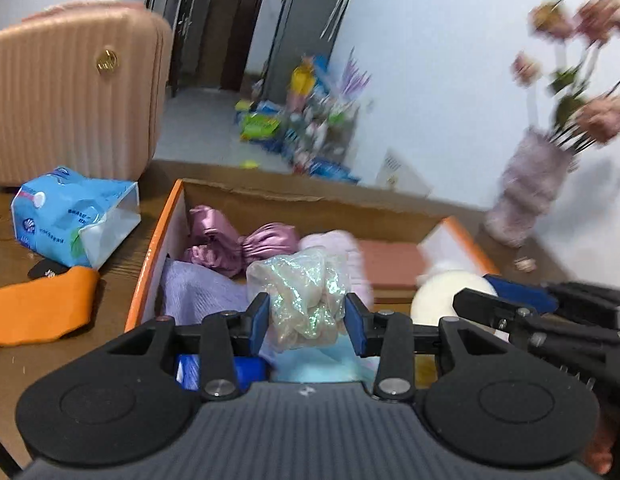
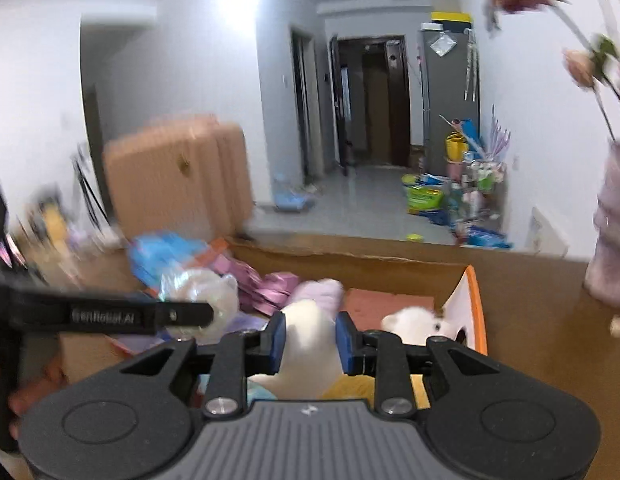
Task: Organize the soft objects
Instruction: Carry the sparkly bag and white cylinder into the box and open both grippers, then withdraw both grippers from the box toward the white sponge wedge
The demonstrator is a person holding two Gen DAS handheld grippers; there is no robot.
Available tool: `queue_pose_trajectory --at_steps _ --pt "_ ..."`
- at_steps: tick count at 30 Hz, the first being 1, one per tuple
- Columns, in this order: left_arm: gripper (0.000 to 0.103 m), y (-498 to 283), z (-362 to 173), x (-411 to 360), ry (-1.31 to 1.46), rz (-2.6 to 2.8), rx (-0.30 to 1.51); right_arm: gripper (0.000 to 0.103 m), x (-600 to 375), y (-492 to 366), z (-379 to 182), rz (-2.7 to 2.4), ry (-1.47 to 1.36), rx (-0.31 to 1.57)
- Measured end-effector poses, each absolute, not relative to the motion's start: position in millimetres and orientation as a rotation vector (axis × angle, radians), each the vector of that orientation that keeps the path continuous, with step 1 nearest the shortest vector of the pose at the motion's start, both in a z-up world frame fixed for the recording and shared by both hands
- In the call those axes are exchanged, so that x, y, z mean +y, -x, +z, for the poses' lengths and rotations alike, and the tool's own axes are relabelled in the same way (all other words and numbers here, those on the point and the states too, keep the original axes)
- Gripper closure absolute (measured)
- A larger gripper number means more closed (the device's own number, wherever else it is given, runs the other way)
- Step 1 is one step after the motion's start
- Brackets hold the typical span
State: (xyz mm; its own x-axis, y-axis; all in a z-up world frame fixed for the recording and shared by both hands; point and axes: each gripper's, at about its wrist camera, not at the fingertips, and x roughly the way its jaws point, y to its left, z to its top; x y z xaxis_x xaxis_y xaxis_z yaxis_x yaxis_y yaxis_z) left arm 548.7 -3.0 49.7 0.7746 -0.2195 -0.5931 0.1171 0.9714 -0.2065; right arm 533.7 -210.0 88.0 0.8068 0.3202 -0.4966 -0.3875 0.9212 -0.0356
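Over the box (image 1: 149, 264): left gripper (image 1: 305, 316) grips iridescent scrunchie (image 1: 301, 292); right gripper (image 2: 310, 340) grips white plush (image 2: 310, 344)

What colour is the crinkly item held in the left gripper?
Translucent whitish with iridescent green-pink shimmer; clearest in the left wrist view.

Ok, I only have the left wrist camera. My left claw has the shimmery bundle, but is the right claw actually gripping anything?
Observer: Yes. In the right wrist view, the right claw is shut on a white soft item, with both blue pads pressed against it.
Operator: What is underneath it?
Observer: Something yellow lies just below the claw, inside the box.
Operator: Anything else white nearby?
Observer: A white fluffy piece with a dark dot sits by the box's orange-edged right wall. It is too blurred to tell whether it is joined to the held item.
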Motion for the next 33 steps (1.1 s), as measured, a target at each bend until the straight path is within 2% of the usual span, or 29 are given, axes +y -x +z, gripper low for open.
queue_pose_trajectory --at_steps 5,11,13,15,16,17,19,20,25,28,33 --pt "0.060 -582.2 22.4 -6.3 0.117 -0.188 0.733 0.077 -159.7 -551.1 50.4 0.388 0.358 0.556" --pt "0.059 -588.4 8.2 -0.9 0.156 -0.198 0.758 0.079 -169.4 -576.9 44.5 0.454 0.239 0.685" --pt "0.053 -588.4 9.2 0.2 0.165 -0.199 0.756 0.078 -170.1 -580.5 44.0 0.449 0.224 0.699" --pt "0.035 -586.7 13.0 0.7 0.169 -0.206 0.758 0.074 -171.3 -581.9 42.0 0.446 0.205 0.689" --pt "0.033 -584.2 16.8 -0.1 0.172 -0.206 0.752 0.074 -172.4 -581.1 42.9 0.444 0.202 0.683" --pt "0.032 -580.9 21.1 0.0 0.174 -0.207 0.746 0.071 -175.9 -578.9 46.4 0.433 0.194 0.681" --pt "0.031 -569.7 33.8 0.7 0.157 -0.197 0.729 0.049 -183.6 -576.7 57.8 0.415 0.138 0.691" --pt "0.029 -564.2 40.7 1.2 0.149 -0.191 0.716 0.046 -189.1 -571.6 64.8 0.421 0.113 0.679" --pt "0.028 -522.7 93.3 4.7 0.125 -0.181 0.622 0.047 -215.8 -531.4 116.7 0.397 0.101 0.567" --pt "0.024 -488.1 123.7 5.4 0.108 -0.178 0.550 0.047 -238.8 -503.3 147.8 0.397 0.080 0.511" --pt "0.024 -440.0 155.4 -5.3 0.068 -0.173 0.483 0.047 -273.4 -451.5 183.2 0.372 0.067 0.433"
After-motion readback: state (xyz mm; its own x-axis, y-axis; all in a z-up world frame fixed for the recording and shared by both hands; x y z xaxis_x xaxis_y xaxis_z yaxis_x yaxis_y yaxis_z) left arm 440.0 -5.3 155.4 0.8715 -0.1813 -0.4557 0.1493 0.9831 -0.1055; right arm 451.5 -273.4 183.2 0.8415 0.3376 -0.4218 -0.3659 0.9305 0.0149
